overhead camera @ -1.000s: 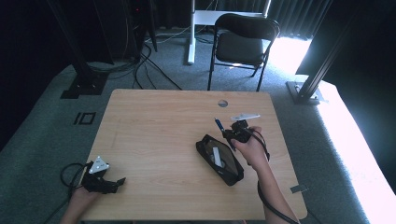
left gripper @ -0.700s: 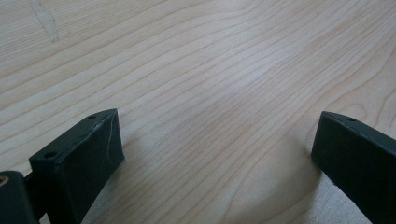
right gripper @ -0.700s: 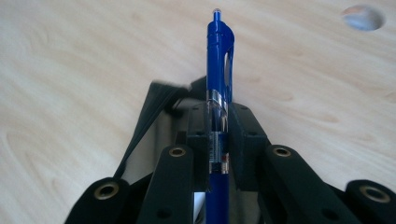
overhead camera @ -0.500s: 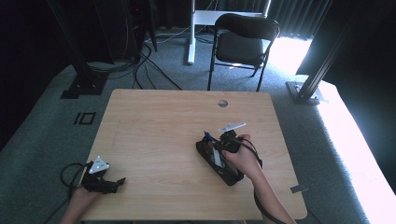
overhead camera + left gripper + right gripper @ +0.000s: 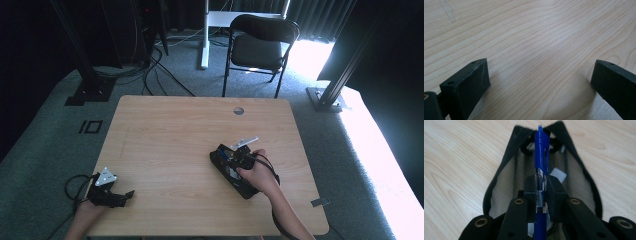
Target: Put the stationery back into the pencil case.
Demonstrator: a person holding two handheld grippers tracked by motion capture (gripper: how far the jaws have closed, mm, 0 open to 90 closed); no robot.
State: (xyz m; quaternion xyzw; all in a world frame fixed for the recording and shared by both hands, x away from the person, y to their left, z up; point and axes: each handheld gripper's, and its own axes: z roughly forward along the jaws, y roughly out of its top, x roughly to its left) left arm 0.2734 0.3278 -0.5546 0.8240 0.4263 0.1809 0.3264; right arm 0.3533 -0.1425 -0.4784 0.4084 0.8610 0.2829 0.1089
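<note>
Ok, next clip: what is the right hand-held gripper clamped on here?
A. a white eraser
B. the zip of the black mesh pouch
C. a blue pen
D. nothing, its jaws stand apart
C: in the right gripper view the right hand-held gripper has both jaws pressed against the barrel of a blue pen, which points out over the open black mesh pouch on the wooden table.

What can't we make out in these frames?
- Blue pen: its lower end is hidden by the right tongs in the right gripper view.
- Black mesh pouch: contents blurred behind the mesh; white item unidentifiable.
- Pouch in the high view: partly covered by the right hand.
- Left tongs: cut off by the frame edges.
</note>
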